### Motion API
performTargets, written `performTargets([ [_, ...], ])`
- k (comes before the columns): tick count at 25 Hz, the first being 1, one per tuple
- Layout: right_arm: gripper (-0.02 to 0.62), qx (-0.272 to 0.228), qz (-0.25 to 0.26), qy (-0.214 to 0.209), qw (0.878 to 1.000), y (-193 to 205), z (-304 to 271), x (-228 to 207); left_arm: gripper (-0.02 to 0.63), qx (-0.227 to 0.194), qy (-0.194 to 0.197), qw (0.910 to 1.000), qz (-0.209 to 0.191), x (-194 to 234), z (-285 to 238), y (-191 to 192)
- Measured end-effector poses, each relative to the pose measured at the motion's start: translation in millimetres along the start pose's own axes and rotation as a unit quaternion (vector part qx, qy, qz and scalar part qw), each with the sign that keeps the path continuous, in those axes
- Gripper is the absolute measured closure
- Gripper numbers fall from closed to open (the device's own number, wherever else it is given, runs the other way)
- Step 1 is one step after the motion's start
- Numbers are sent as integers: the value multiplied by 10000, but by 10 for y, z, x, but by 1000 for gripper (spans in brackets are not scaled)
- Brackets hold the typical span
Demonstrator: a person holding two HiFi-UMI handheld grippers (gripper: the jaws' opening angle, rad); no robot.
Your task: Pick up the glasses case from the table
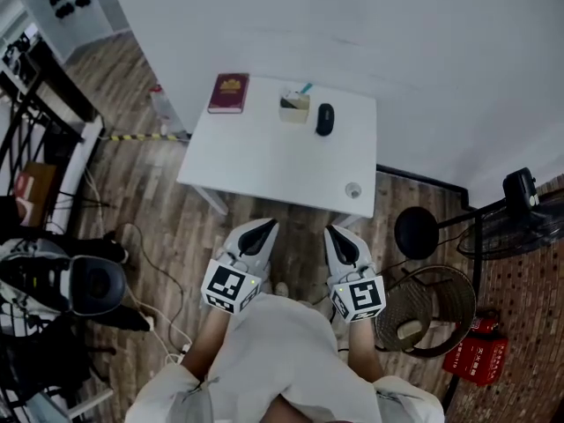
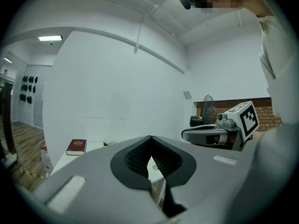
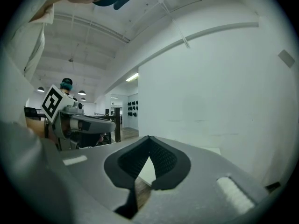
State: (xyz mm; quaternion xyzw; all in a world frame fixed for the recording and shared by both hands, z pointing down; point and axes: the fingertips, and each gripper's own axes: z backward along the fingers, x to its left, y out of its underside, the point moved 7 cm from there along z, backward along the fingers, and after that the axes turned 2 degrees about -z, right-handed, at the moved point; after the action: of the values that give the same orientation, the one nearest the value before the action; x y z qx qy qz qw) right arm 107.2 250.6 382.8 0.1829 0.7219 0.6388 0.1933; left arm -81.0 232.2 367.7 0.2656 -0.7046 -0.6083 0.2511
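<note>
The white table (image 1: 264,161) stands against the wall. Both grippers are short of its near edge, held about level in front of the person. The left gripper (image 1: 263,228) has its jaws pressed together on nothing, and the right gripper (image 1: 337,234) is likewise closed and empty.

At the table's far left corner lies a red book (image 1: 228,92). A small box (image 1: 294,106) with something teal sticking out sits mid-far. The dark glasses case (image 1: 325,119) is just right of it. A small round object (image 1: 353,189) sits near the table's near right corner.

- **Jaws not opened:** a reach would likely shove the case toward the wall.
- **Low sweep from the right:** it could knock the round object off the edge.
- **Box close by:** a jaw on that side may nudge or tip it.
- **Rounded shell:** the case may slip if pinched near an end.
</note>
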Motion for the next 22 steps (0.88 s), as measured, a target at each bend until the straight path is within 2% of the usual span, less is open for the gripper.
performTargets([
  [11, 591, -133, 74, -5, 9999, -61, -463, -309, 591, -189, 78, 9997, -146, 312, -458, -44],
  [22, 591, 24, 22, 156, 9999, -203, -1312, -751, 591, -95, 294, 9995, -15, 1030, -1222, -172],
])
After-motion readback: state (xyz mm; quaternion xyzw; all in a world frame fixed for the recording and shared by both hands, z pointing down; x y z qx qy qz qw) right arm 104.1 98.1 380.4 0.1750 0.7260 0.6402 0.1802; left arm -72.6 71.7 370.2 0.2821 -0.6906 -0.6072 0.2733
